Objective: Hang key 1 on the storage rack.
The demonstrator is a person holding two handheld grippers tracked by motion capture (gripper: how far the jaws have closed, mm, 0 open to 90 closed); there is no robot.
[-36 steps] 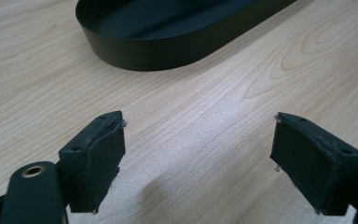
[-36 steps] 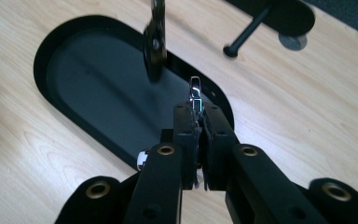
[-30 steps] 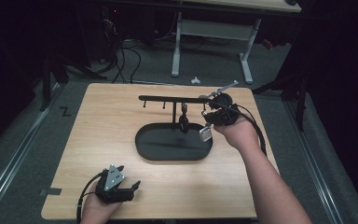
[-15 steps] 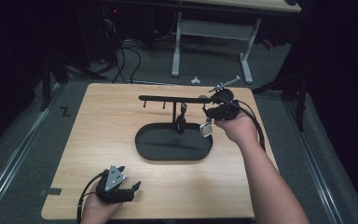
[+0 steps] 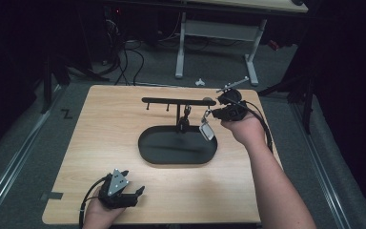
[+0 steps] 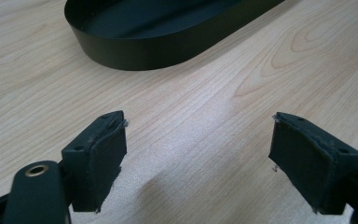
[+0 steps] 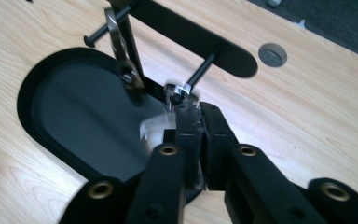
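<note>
A black oval tray sits mid-table, and a post on it carries a horizontal bar with pegs. A small dark metal piece hangs from one peg. My right gripper is at the bar's right end, shut on a metal ring with a pale tag dangling from it. In the right gripper view, the ring sits at the tip of a peg, with the gripper just below it. My left gripper rests near the table's front left, open, with nothing between its pads.
The tray's near wall lies ahead of the left gripper. A round grommet hole is in the wooden table behind the bar. A white desk frame and cables stand on the floor beyond the table.
The right gripper has shifted slightly back toward the bar, carrying the ring and tag with it. The left gripper has stayed where it was.
</note>
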